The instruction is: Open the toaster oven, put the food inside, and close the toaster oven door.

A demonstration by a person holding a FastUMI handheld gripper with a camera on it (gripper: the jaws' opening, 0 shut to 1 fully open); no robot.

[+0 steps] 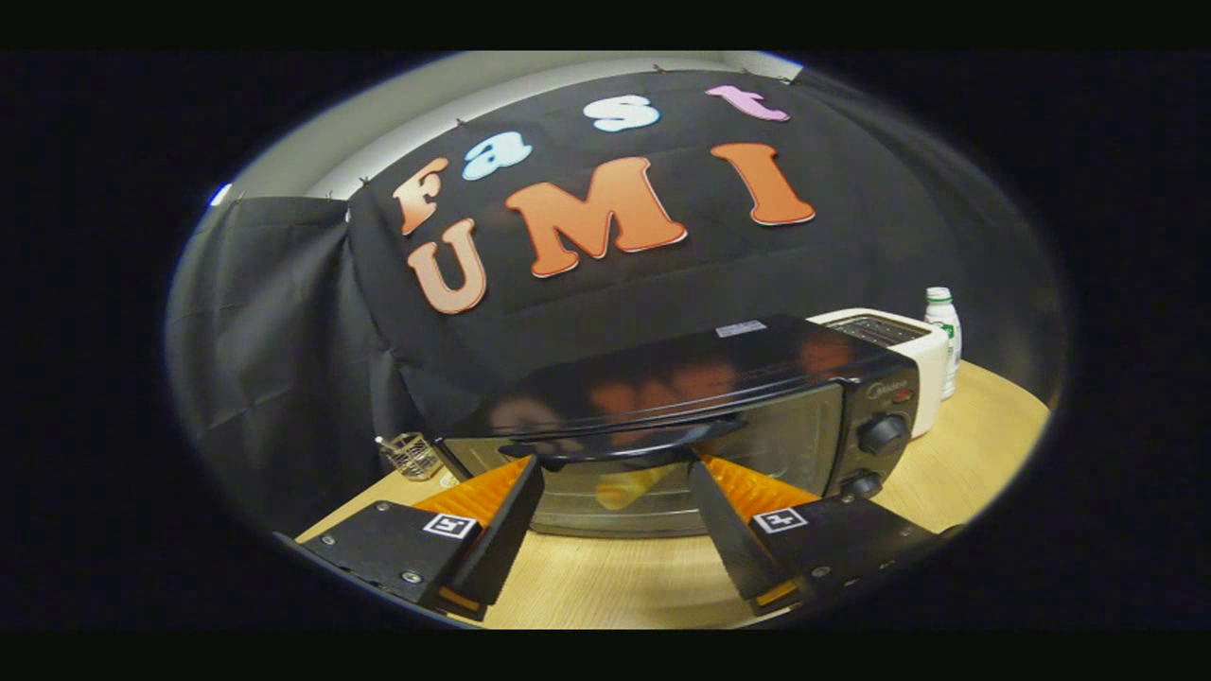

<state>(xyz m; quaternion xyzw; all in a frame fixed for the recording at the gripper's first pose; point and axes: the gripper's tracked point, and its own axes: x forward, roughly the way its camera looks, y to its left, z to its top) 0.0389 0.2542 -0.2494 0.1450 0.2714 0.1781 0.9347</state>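
A black toaster oven (719, 378) stands on the wooden table (615, 577) just ahead of me. Its glass door (776, 440) stands upright against the oven body, with the dark handle (620, 443) running along its top edge. Through the glass I see a yellowish piece of food (632, 486) lying inside. My gripper (613, 465) is open, its fingers spread wide. Both fingertips reach up to the handle, one near each end of it, and nothing is pressed between them. Two knobs (882, 433) sit on the oven's right panel.
A white pop-up toaster (894, 333) stands right behind the oven's right end, and a white bottle with a green label (943, 340) stands beside it. A small clear glass container (412, 455) sits left of the oven. Black cloth walls close in behind.
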